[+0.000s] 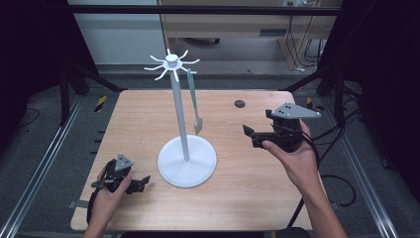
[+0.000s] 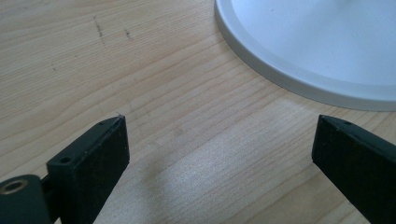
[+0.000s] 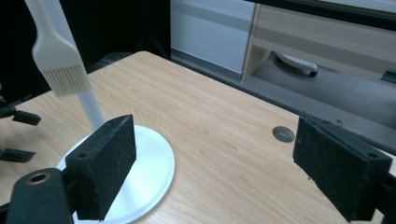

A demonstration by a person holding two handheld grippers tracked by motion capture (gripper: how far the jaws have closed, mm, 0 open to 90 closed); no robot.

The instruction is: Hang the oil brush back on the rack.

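Brush [image 1: 197,106] hangs from the rack [image 1: 185,158] (white); left gripper [image 1: 140,184] and right gripper [image 1: 250,135] gape wide, empty.

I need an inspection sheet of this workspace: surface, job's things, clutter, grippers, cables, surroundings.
Surface: wooden table, with a round hole near the far edge.
Job's things: white hook stand upright on its round base; pastry brush hanging from one hook.
Clutter: nothing seen.
Grippers: left gripper open, low beside the base; right gripper open, nothing between the jaws.
Cables: black cable trailing from the right gripper.
Surroundings: dark frame posts, grey floor.
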